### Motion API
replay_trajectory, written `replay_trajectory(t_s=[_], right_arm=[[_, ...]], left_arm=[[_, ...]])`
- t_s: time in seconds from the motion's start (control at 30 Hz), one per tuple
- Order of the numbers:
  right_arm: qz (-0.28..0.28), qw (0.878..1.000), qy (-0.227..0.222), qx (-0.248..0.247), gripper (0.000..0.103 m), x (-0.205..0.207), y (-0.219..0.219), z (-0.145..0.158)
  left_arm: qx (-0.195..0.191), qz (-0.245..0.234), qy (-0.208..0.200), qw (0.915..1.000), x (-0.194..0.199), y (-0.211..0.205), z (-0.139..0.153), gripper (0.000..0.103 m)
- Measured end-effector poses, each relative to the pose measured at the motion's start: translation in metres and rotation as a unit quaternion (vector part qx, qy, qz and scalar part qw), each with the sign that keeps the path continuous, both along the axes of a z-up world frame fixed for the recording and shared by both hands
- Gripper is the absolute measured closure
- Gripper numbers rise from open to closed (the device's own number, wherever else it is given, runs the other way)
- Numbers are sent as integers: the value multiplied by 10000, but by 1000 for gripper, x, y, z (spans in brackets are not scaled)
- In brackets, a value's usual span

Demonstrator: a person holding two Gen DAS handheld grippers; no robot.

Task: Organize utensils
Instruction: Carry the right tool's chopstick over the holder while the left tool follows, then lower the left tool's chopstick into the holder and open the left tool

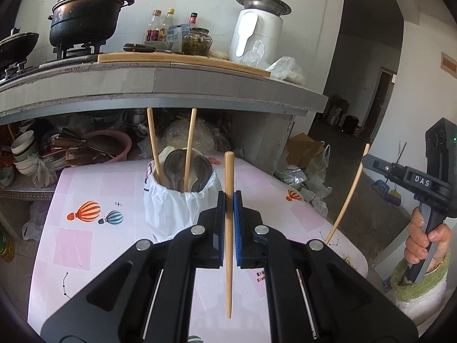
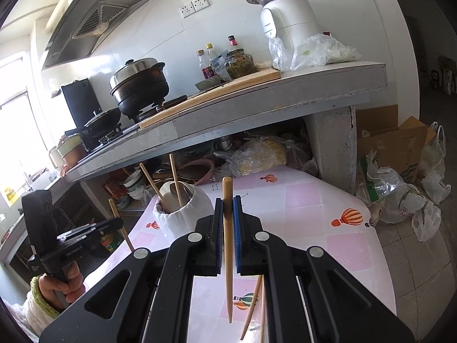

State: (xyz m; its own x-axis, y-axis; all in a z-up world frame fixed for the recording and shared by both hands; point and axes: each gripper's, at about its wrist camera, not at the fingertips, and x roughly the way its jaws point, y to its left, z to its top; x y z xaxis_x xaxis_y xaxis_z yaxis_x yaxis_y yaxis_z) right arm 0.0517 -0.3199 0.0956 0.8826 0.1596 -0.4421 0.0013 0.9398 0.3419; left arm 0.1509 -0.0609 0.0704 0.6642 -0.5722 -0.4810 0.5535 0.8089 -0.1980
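My left gripper (image 1: 229, 197) is shut on a wooden chopstick (image 1: 228, 228) held upright, thick end up. A white bag-wrapped utensil holder (image 1: 171, 203) stands just ahead and to the left on the pink table (image 1: 85, 228), with two chopsticks (image 1: 152, 143) and metal spoons (image 1: 174, 163) in it. My right gripper (image 2: 228, 200) is shut on another upright chopstick (image 2: 227, 243); the holder (image 2: 182, 214) is ahead on its left. Two loose chopsticks (image 2: 252, 308) lie on the table under the right gripper. The right gripper with its chopstick (image 1: 348, 194) shows at the right of the left wrist view.
A grey counter (image 1: 171, 85) overhangs the far table edge, carrying a stove with pots (image 1: 85, 14), bottles, a jar and a white appliance (image 1: 257, 34). Bowls and pans (image 1: 57, 148) crowd the shelf beneath. Bags and a cardboard box (image 2: 400, 148) sit on the floor right.
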Motion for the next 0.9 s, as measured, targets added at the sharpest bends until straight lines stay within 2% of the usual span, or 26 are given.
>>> replay_trajectory(t_s=[0.33, 0.47, 0.57, 0.73, 0.9], right_arm=[[45, 10000, 4, 15, 96, 4, -1, 0], [52, 10000, 33, 14, 96, 7, -1, -2], [62, 10000, 51, 23, 96, 9, 0, -2], [66, 9999, 92, 21, 96, 13, 1, -4], [67, 9998, 159, 28, 96, 17, 1, -8]], left_arm=[[-543, -59, -724, 9959, 7, 4, 75, 98], [-662, 20, -1140, 9913, 15, 3, 105, 98], [-694, 123, -1289, 9892, 27, 0, 119, 98], [-537, 465, -1446, 9869, 55, -6, 120, 98], [-331, 731, -1363, 9874, 85, -10, 98, 98]])
